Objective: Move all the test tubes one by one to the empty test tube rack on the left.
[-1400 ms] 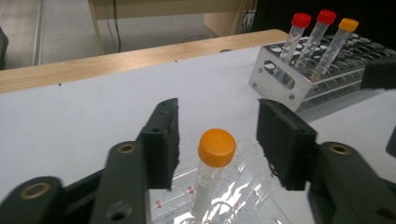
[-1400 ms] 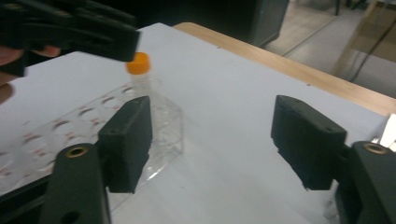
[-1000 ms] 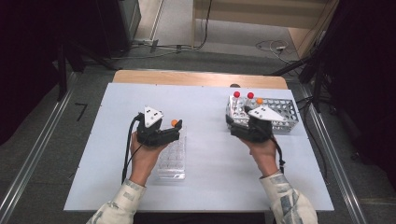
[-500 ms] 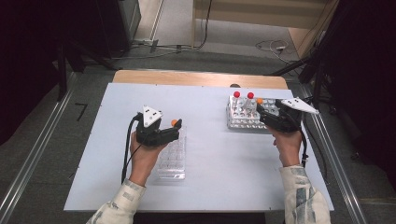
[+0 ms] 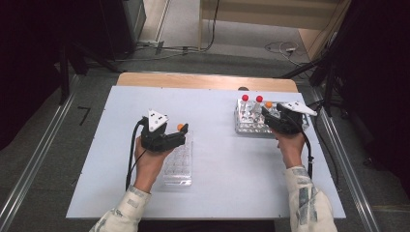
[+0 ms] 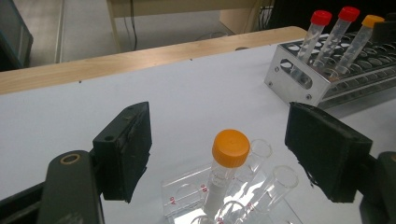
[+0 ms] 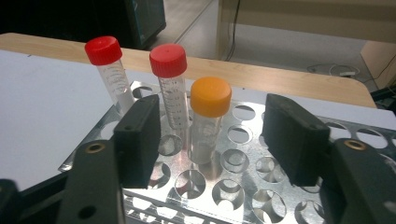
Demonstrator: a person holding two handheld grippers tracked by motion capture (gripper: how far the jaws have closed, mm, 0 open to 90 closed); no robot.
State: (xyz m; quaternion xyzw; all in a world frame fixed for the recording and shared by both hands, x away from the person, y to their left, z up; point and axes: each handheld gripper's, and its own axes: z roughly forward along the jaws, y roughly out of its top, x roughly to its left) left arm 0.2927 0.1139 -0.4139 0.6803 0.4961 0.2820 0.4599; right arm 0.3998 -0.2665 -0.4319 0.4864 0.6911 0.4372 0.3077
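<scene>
An orange-capped tube [image 6: 230, 148] [image 5: 180, 127] stands in a clear plastic rack [image 6: 187, 196] [image 5: 178, 166]. My left gripper [image 6: 229, 154] [image 5: 183, 136] is open around it, with both pads well clear of the tube. At the right, a metal rack [image 7: 243, 186] [image 5: 246, 128] holds two red-capped tubes [image 7: 103, 50] [image 7: 168, 60] and another orange-capped tube [image 7: 211, 98] [image 5: 269, 104]. My right gripper [image 7: 215, 135] [image 5: 266, 115] hangs over this rack. Its jaws have just been closing, with the orange-capped tube between them, but a gap shows on each side.
The white table top [image 5: 222, 159] has a wooden strip [image 5: 203, 81] along its far edge. The metal rack [image 6: 299, 79] has many vacant holes. The clear rack has several vacant wells beside its tube. Cables trail from both grippers.
My right hand has moved to the right over the metal rack and its jaws have narrowed around the orange-capped tube. The left hand has stayed in place.
</scene>
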